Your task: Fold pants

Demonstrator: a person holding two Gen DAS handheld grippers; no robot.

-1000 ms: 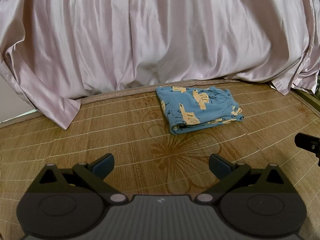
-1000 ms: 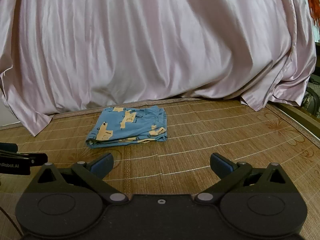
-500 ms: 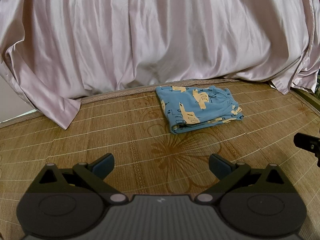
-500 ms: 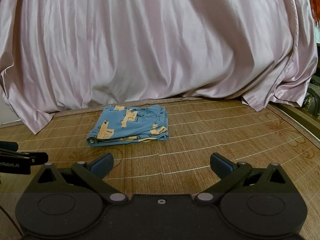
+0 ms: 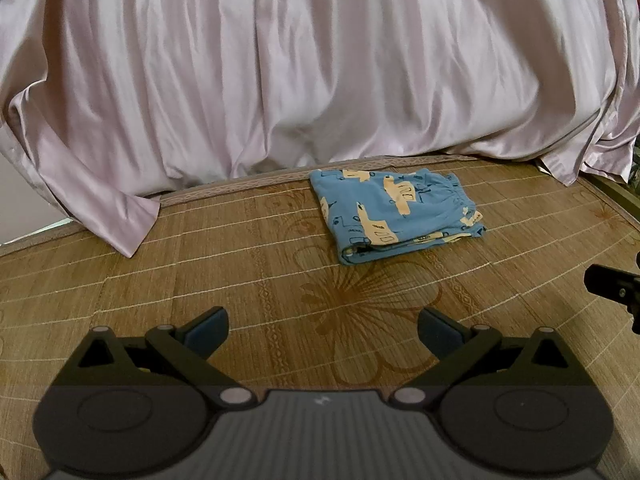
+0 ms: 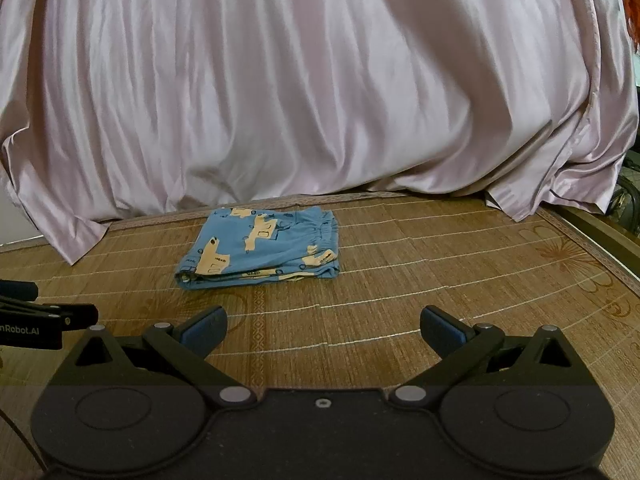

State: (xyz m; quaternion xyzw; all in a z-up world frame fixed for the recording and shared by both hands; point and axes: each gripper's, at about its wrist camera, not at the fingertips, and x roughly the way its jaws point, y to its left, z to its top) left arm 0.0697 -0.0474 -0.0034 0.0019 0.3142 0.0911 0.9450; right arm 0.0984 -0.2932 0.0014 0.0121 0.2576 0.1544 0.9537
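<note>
Pants (image 5: 394,212) folded on mat (image 5: 240,264); both claws (image 5: 322,330) (image 6: 324,330) spread wide, empty (orange object (image 6: 631,4) only in right view).

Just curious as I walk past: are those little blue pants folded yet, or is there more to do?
The folding looks done: the blue pants lie in a compact stack on the bamboo mat. Left gripper and right gripper are open, holding nothing. Seemingly nothing remains.

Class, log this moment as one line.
pants: folded, on mat | left hand-held gripper: open, empty | right hand-held gripper: open, empty
</note>
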